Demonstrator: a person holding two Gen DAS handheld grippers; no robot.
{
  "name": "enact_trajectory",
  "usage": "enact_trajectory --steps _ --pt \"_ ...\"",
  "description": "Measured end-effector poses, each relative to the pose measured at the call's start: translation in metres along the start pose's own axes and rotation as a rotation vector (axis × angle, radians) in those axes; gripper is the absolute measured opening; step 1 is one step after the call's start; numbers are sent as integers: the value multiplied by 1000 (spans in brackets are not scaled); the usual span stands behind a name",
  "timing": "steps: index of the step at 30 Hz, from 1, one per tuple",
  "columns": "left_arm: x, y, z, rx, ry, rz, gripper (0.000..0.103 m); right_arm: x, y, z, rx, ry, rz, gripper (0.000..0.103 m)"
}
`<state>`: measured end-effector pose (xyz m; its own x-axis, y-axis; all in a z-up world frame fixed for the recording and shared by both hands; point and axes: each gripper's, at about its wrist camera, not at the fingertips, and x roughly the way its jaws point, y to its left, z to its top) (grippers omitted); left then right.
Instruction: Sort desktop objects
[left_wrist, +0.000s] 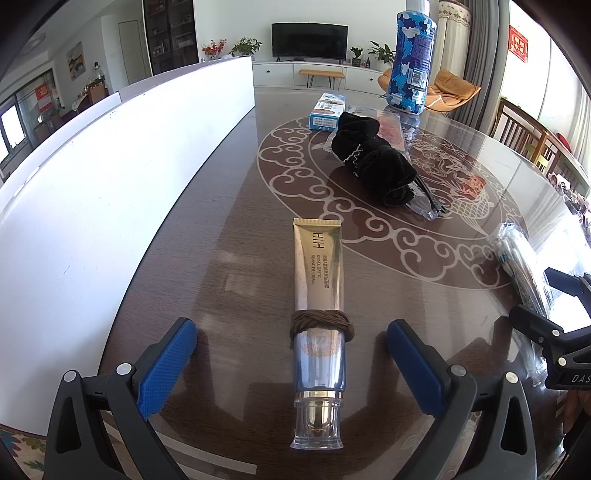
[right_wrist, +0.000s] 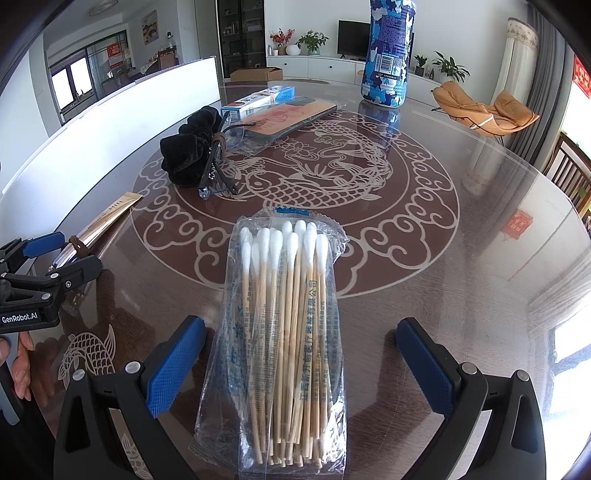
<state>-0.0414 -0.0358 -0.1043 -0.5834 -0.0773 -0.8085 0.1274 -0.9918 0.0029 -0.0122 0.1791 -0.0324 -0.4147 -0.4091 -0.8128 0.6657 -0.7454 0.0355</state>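
Nearest to me, between the spread blue pads of my right gripper (right_wrist: 301, 363), lies a clear crinkled plastic bag of cotton swabs (right_wrist: 282, 332): a sheaf of thin wooden sticks with white fluffy tips pointing away from me, blue print on the film. The jaws stand wide on either side of the bag and touch nothing.

My left gripper (left_wrist: 291, 363) is likewise spread wide, gripping nothing, with the eye cream tube (left_wrist: 319, 317) lying lengthwise between its ribbed blue pads (left_wrist: 168, 363). The tube is a smooth metallic gold-to-silver cylinder that flattens to a crimped end away from me, its clear cap toward me, and a brown braided hair tie (left_wrist: 321, 323) is wrapped around its middle.

Everything rests on the glossy dark table (right_wrist: 461, 280), whose top carries a pale inlaid fish-and-cloud medallion. Beyond the tube on the medallion sits a soft black velvet scrunchie (left_wrist: 373, 162), with a pair of clear-framed glasses (left_wrist: 430, 206) touching its right side. Behind the scrunchie lies a small blue-and-white carton (left_wrist: 327, 110), and beside that a flat pinkish packet (right_wrist: 291, 116). Farther back stands an upright cylinder wrapped in blue camouflage print (left_wrist: 412, 57). A long white board (left_wrist: 110, 184) runs to the left of the tube.
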Motion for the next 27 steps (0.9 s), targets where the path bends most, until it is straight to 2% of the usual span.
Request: enact_trajectory --steps 27 --pt "0 0 0 0 9 -2 103 0 0 0 -4 1 1 103"
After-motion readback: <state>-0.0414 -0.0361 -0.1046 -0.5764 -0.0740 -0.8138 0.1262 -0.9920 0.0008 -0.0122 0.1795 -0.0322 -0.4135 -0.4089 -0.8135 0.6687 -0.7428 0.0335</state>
